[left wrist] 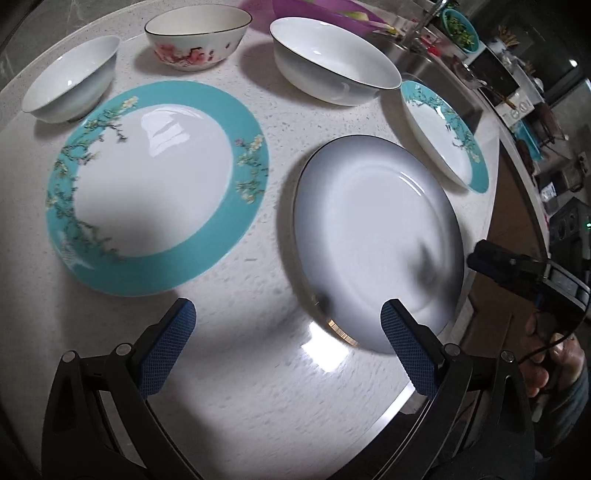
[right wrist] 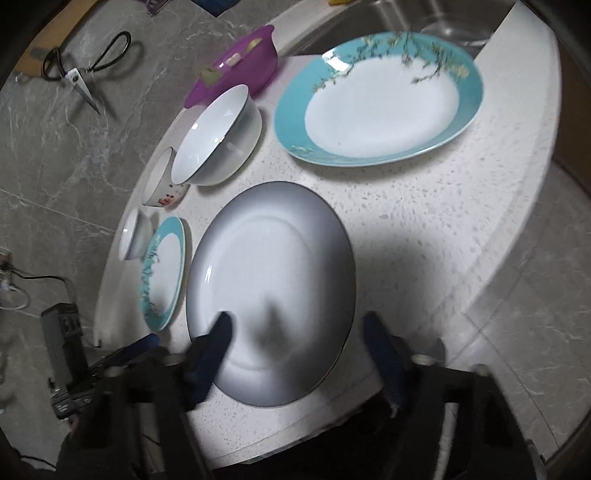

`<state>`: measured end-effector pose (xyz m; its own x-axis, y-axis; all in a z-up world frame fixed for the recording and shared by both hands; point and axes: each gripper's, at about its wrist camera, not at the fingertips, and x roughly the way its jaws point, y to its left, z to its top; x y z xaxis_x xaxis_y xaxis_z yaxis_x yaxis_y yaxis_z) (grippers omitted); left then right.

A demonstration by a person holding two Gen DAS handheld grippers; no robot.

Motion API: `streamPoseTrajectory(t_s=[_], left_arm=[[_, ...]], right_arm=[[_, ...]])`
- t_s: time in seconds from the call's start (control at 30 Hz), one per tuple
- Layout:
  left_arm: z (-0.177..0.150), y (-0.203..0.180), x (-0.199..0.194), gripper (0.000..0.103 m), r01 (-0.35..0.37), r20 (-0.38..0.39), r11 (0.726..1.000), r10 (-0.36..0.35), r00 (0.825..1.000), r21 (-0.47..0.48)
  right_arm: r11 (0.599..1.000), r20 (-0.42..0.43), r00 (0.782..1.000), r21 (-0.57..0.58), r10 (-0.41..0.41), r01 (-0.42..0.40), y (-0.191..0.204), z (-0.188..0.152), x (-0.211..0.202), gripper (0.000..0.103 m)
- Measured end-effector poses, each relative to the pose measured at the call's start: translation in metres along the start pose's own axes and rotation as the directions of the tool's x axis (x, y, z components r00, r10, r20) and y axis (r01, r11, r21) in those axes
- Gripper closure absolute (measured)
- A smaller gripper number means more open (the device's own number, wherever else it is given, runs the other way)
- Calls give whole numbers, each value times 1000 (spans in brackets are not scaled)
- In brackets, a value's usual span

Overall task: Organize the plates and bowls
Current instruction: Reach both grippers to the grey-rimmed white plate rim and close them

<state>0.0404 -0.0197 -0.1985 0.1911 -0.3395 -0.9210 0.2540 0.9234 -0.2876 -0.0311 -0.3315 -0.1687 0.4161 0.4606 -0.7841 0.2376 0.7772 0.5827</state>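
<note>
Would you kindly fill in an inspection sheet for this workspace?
Surface: white speckled counter, rounded edge.
Job's things: grey plate; two teal-rimmed plates; two white bowls; red-flowered bowl; all apart.
Clutter: purple bowl; scissors on the grey counter.
Grippers: left tool and right tool open, empty.
Cables: black cable at left.
Surroundings: steel sink behind.
</note>
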Motion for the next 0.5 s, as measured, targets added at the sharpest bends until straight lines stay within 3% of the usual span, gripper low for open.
streamPoseTrajectory(t_s=[0.2,0.4,0.5], left_arm=[[4,-14,21,27,-10,-39,997,7,999,-72],[13,-26,33,29,6,-17,995,-8,1000,-102],[18,-31,37,30,42,1,994,-42,999,-105]], right_arm=[[998,-63,996,-23,62,-63,-20,23,12,56],[989,-101,988,-88,113,-122,-23,33,16,59],[977,-121,978,-108,171,-185,-24,36,19,55]])
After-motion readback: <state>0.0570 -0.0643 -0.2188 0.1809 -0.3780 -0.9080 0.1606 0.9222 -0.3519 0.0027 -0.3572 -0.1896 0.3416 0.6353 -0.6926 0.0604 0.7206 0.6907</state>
